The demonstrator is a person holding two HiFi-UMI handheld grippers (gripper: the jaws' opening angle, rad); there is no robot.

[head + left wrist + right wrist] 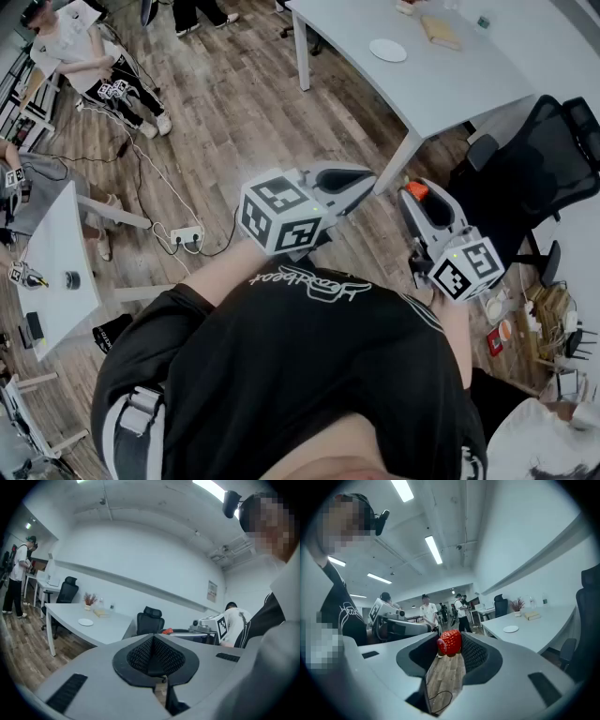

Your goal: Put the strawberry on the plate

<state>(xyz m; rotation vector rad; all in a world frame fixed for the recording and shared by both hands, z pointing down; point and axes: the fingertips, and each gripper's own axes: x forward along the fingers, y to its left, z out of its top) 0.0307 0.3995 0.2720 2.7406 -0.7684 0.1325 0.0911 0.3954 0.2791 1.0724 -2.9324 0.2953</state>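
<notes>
A red strawberry (450,642) sits between the tips of my right gripper (449,645), which is shut on it. In the head view the strawberry (416,190) shows as a red spot at the right gripper's (419,197) tip, held above the wooden floor. The small white plate (387,50) lies on the white table (450,84) ahead, well beyond both grippers. The same plate (511,629) shows to the right in the right gripper view. My left gripper (152,641) is shut with nothing in it, and its tip (361,178) is held just left of the right one.
A black office chair (553,159) stands right of the table. A book (441,33) lies on the table past the plate. On the floor at left are a power strip with cables (187,234), a small white table (56,272), and people (84,56).
</notes>
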